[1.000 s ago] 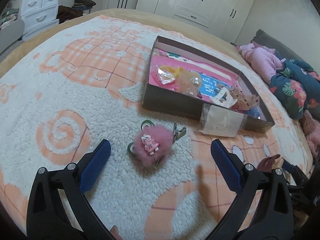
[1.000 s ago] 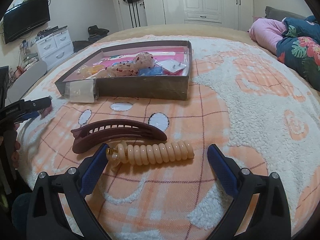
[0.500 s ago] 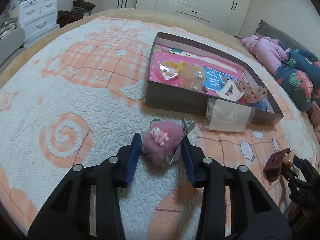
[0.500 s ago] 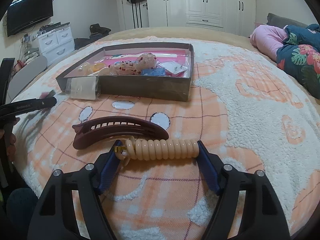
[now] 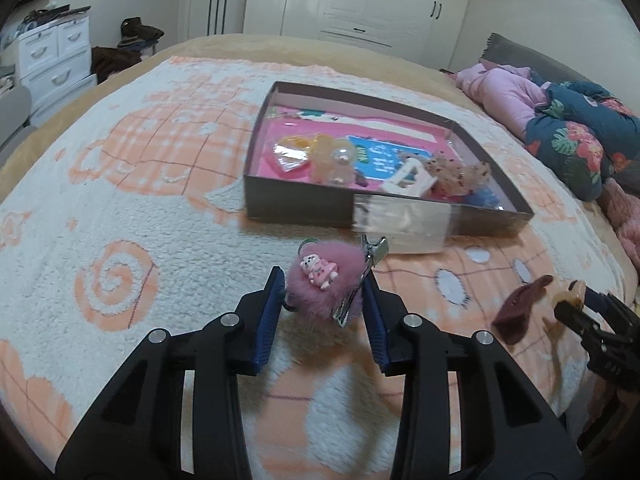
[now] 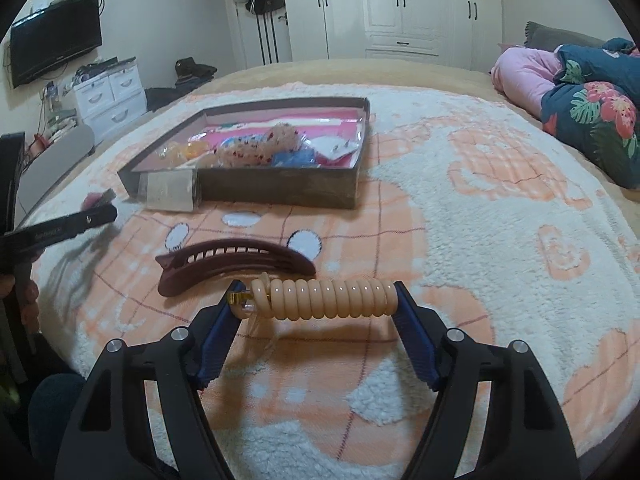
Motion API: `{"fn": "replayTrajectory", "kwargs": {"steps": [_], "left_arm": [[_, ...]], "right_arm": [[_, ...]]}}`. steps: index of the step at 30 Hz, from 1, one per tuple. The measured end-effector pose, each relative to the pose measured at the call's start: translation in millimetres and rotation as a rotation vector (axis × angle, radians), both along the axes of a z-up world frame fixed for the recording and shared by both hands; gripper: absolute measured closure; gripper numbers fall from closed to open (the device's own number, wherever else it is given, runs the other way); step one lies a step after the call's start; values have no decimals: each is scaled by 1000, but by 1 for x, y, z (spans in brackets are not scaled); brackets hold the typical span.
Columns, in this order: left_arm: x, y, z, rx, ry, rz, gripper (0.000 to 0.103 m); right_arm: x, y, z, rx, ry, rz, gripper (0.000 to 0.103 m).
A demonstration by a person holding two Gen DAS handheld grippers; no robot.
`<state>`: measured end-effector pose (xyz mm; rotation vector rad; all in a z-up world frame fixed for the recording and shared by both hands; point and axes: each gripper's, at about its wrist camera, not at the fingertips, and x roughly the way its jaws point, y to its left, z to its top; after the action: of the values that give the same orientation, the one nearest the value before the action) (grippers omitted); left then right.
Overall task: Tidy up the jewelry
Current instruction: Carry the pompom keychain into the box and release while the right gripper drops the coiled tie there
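My left gripper (image 5: 323, 283) is shut on a pink fluffy hair clip (image 5: 326, 280) with a small pink bear and a metal clip, held a little above the blanket. My right gripper (image 6: 316, 298) is shut on a beige spiral hair tie (image 6: 328, 298), gripped end to end and lifted off the blanket. A dark red hair claw (image 6: 236, 262) lies on the blanket just beyond it; it also shows in the left wrist view (image 5: 522, 310). A shallow brown box (image 5: 296, 204) with a pink lining holds several accessories; its near wall shows in the right wrist view (image 6: 280, 190).
A white and orange fleece blanket (image 5: 120, 208) covers the bed. Pink and floral bedding (image 6: 592, 108) is piled at the right. A white drawer unit (image 6: 110, 100) and a wall television (image 6: 56, 50) stand at the left, wardrobes behind.
Both grippers closed from wide open onto their items. The left then lifted the pink fluffy clip and the right lifted the spiral hair tie off the blanket.
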<state>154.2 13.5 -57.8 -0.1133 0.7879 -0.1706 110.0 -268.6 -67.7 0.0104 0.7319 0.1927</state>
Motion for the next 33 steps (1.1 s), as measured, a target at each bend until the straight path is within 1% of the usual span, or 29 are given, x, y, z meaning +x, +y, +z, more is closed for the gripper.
{"fn": "replayTrajectory", "kwargs": {"steps": [6,12,23,33], "left_arm": [[-6,-9,14,-26,-29,-27,73],[-2,-14,22,-36,-46,-32,73],[25,-14,34,-59,-60,-13,73],[55,-19,36,-84,-63,-20,73]], "right_arm": [[-1,-3,11,16,-17,-8,32],[4,2,17,19,-24,1,32],[21,23,26,10,-40,45,32],[54,39,38,-22,-67,66,32]]}}
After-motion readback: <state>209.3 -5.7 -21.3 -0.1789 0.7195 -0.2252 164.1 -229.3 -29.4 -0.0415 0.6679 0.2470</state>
